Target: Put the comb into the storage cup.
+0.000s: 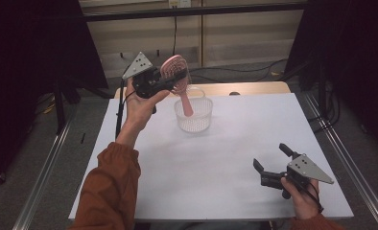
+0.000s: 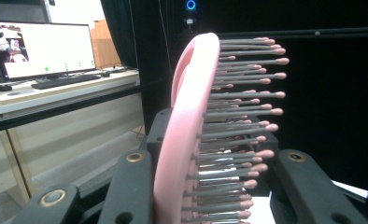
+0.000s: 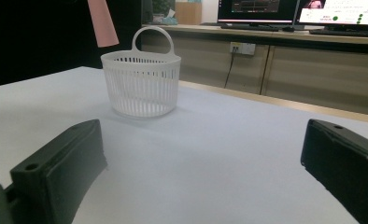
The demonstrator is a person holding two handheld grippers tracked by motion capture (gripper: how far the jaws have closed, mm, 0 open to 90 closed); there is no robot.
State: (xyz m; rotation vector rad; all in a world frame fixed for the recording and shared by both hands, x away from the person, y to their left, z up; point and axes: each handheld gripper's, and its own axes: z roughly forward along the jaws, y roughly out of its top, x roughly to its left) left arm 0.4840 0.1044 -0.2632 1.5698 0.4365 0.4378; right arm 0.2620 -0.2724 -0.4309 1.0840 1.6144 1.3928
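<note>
The left gripper (image 1: pixel 173 76) was clenched on the head of a pink hairbrush (image 1: pixel 176 76), held above the white slatted basket (image 1: pixel 193 117) with its handle hanging over it, while the right gripper (image 1: pixel 272 160) rested released near the table (image 1: pixel 225 163) edge.

Right tongs (image 3: pixel 210 168) low over white worktop (image 3: pixel 229 154), jaws spread wide, nothing between. White slotted basket (image 3: pixel 141 84) with loop handle upright ahead, left of centre. Pink brush handle (image 3: pixel 102 22) hangs above its left rim. Monitors (image 3: pixel 299 10) on far desk.
</note>
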